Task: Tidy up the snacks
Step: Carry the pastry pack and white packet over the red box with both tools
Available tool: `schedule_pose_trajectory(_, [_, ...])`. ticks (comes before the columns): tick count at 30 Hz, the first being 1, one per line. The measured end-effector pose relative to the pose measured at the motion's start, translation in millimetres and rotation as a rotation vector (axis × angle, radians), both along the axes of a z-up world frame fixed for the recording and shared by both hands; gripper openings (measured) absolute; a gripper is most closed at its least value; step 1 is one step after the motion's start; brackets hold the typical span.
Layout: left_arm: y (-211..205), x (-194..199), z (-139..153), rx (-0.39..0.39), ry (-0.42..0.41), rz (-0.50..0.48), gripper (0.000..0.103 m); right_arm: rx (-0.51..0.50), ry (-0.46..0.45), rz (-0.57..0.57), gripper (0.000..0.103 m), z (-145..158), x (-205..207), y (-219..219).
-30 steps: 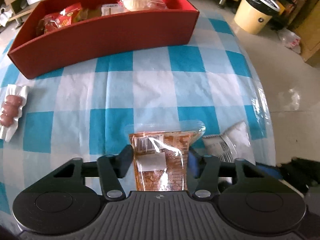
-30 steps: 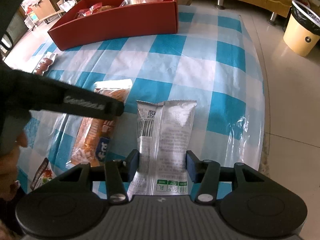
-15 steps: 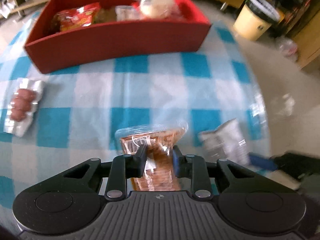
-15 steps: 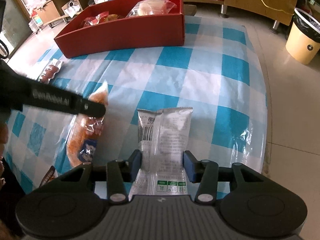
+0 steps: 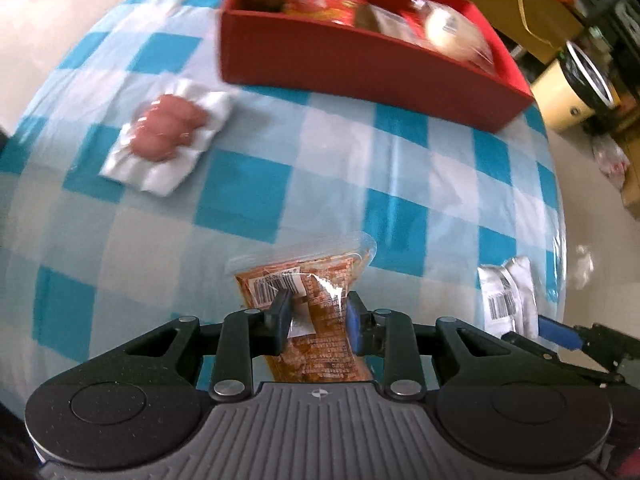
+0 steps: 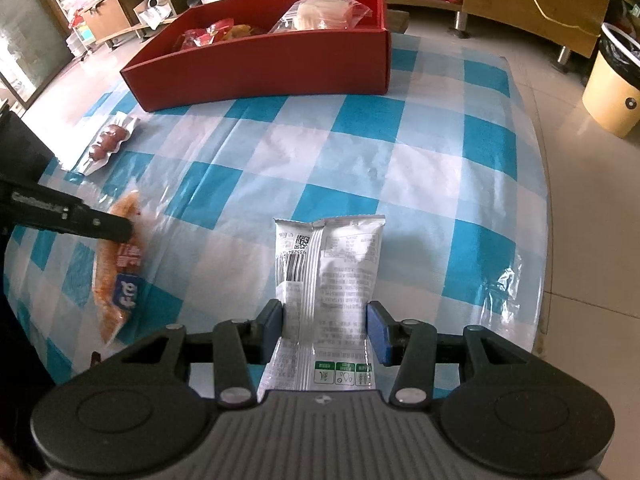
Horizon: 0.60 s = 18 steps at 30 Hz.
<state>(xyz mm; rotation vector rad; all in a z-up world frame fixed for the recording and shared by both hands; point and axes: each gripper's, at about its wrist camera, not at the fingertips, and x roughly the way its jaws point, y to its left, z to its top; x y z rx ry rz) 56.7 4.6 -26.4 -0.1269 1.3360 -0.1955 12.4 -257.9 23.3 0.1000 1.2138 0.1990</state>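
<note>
Left wrist view first: we have the left gripper (image 5: pixel 318 314) clamped tight on the orange snack packet (image 5: pixel 316 320), pads pressing its two long edges. The packet's long axis runs along the fingers, its clear sealed end pointing away from us toward the red box (image 5: pixel 360 60) and its other end tucked under the gripper body. It hangs above the blue-and-white checked tablecloth (image 5: pixel 240 184). The box sits at the far side of the cloth, several wrapped snacks lying inside. Left of it, a clear pack of small sausages (image 5: pixel 168 132) lies flat on the cloth, apart from the box. At the right edge we catch the white snack packet (image 5: pixel 506 300).

Over to the right wrist view: the right gripper (image 6: pixel 326 330) is closed on the white snack packet (image 6: pixel 328 280), pads on both long edges. Its long axis also follows the fingers, the barcode end pointing toward the red box (image 6: pixel 264 68). At left we see the left gripper's finger (image 6: pixel 96 222) pinching the orange packet (image 6: pixel 118 276), which hangs lengthwise, one end up near the finger. The sausages (image 6: pixel 106 144) lie beyond it.
</note>
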Motion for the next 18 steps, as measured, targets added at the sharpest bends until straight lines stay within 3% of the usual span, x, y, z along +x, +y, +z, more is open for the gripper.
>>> schedule_pose_trajectory(2, [1,-2,4,-0.015,-0.006,-0.018,0.040,0.004,0.000,-0.002,0.045,-1,1,0])
schedule_pose_trajectory(3, [1,-4,6,-0.019,-0.005,-0.023,0.048,0.003,0.002,-0.002,0.045,-2,3,0])
schedule_pose_trajectory(4, [0,-6,5,-0.014,-0.002,-0.020,0.067,0.000,0.004,0.000,0.045,-4,4,1])
schedule_pose_trajectory(6, [-3,-11,4,0.015,-0.013,-0.020,0.083,-0.002,0.003,0.008,0.047,-6,7,4])
schedule_pose_trajectory(10, [-7,-30,-4,0.042,0.023,-0.017,0.096,-0.004,-0.001,0.023,0.048,-8,11,8])
schedule_pose_trajectory(15, [-13,-44,-29,0.083,0.102,0.060,0.098,0.018,0.001,0.030,0.052,-12,13,7])
schedule_pose_trajectory(18, [-25,-52,-25,0.180,0.042,0.051,0.079,0.005,-0.004,0.046,0.053,-13,13,11])
